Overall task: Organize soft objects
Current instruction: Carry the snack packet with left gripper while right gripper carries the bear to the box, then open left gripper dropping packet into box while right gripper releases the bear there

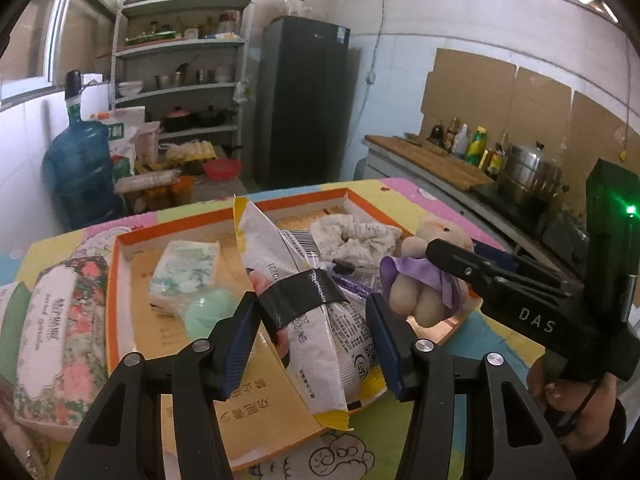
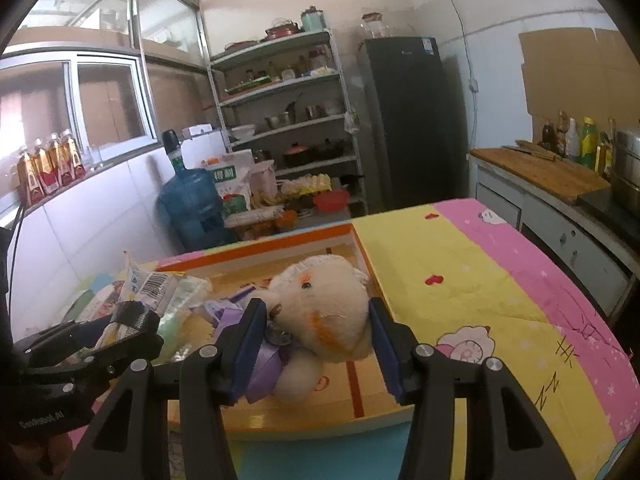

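A shallow orange-rimmed cardboard box [image 1: 120, 276] lies open on a table covered with a bright cartoon-print cloth [image 2: 460, 280] in yellow, pink and blue. The left gripper [image 1: 312, 340] reaches over the box's near edge with its blue-padded jaws on either side of a white-and-yellow plastic snack bag bound with a band of black tape [image 1: 316, 320]; both pads lie right against the bag's sides, and it appears to be held, though how firmly cannot be told. The bag stands tilted, its top corner leaning toward the far edge of the box. Inside the box, toward its left side, lie a pale patterned pack of tissues [image 1: 186, 272] and, just beside it, a mint-green ball [image 1: 208, 312]; near the far right corner sits a crumpled white cloth [image 1: 352, 236]. The right gripper [image 2: 318, 344] is at the box's right edge, its jaws closed against the head of a cream plush bear in a purple dress [image 2: 324, 308], which hangs between the pads over the box floor. Outside the box, along the table's left edge, rests a floral-printed soft pack [image 1: 60, 344]. A hand [image 1: 576, 412] grips the handle of the right gripper.
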A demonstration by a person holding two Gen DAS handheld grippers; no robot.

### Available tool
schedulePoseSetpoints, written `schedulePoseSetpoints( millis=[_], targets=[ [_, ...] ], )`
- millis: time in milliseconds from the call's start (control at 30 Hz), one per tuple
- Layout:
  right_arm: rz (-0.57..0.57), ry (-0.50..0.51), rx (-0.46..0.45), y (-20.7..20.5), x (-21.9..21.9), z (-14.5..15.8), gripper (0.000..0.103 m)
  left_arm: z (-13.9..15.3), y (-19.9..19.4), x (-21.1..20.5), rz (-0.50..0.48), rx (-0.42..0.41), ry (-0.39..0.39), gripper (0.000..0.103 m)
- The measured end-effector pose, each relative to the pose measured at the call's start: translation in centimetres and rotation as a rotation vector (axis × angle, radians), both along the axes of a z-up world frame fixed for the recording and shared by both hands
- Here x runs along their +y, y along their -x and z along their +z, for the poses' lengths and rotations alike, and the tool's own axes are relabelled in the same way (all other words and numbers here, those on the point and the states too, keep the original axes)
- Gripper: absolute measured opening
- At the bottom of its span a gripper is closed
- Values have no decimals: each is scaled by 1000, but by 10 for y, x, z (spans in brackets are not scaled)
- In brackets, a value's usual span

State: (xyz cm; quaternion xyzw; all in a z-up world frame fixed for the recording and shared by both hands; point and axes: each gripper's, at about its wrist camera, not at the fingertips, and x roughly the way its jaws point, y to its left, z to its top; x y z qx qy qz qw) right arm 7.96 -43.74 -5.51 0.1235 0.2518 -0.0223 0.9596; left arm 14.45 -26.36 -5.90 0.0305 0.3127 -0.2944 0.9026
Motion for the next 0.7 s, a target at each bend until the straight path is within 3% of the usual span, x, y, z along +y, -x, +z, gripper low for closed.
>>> schedulePoseSetpoints(
  millis=[333, 700],
  targets=[
    [7, 6, 10, -4, -2, -4, 52, -12, -11, -14, -1, 16, -29, 56],
    [74, -15, 89, -20, 1, -14, 53, -31, -33, -11, 32, 117, -17, 56]
  ],
)
